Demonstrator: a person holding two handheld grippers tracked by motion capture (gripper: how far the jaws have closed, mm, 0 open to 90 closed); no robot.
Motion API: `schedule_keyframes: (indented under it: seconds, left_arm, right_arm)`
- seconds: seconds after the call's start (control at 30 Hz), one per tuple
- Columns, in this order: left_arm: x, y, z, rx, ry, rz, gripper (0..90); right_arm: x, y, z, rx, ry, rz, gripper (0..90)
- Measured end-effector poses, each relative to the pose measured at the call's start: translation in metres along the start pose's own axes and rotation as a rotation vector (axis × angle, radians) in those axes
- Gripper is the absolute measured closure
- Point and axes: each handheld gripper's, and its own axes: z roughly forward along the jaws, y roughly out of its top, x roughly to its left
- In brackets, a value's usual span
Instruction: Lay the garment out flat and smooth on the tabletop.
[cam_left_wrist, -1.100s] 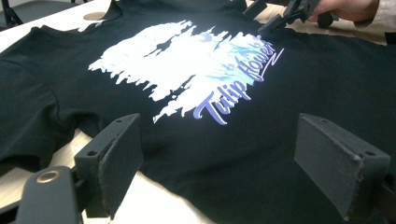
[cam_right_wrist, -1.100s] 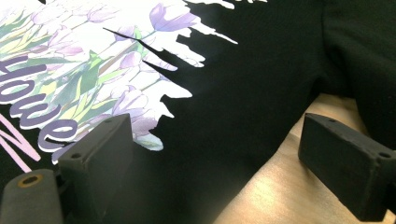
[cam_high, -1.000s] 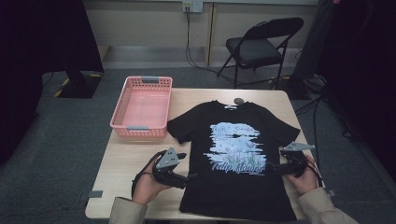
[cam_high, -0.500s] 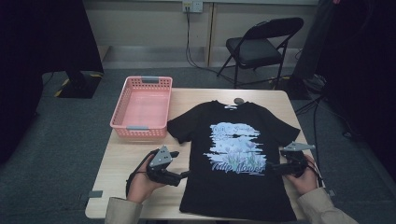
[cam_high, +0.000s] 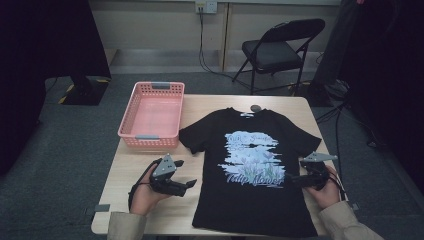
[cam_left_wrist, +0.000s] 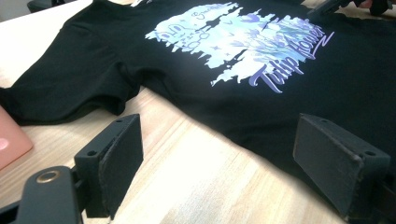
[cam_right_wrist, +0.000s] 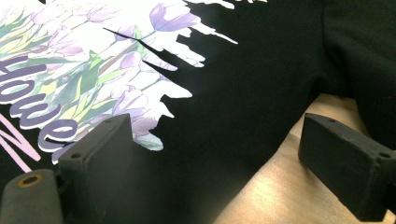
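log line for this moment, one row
scene: black t-shirt flat on table | left gripper: open, beside shirt's edge | right gripper: open, over shirt's other edge | pink basket: empty

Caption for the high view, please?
Black printed T-shirt lies flat on the table; open left gripper and right gripper at its side edges, pink basket beside.

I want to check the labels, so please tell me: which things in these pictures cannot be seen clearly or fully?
- Small lines of text at the top of the print on the T-shirt: too small in the high view, blurred in the left gripper view.
- Small dark object above the collar: too small to identify in the high view.
- T-shirt hem: partly cut off by the bottom edge of the high view.
- Basket: cut off by the left edge of the left gripper view.
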Motion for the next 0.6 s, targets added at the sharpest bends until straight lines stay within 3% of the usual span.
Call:
schedule_keyframes:
  seconds: [0.6]
  left_arm:
    - [0.017, -0.016, -0.003, 0.032, 0.049, -0.039, 15.5]
  right_arm:
    - [0.000, 0.000, 0.000, 0.000, 0.000, 0.000, 9.4]
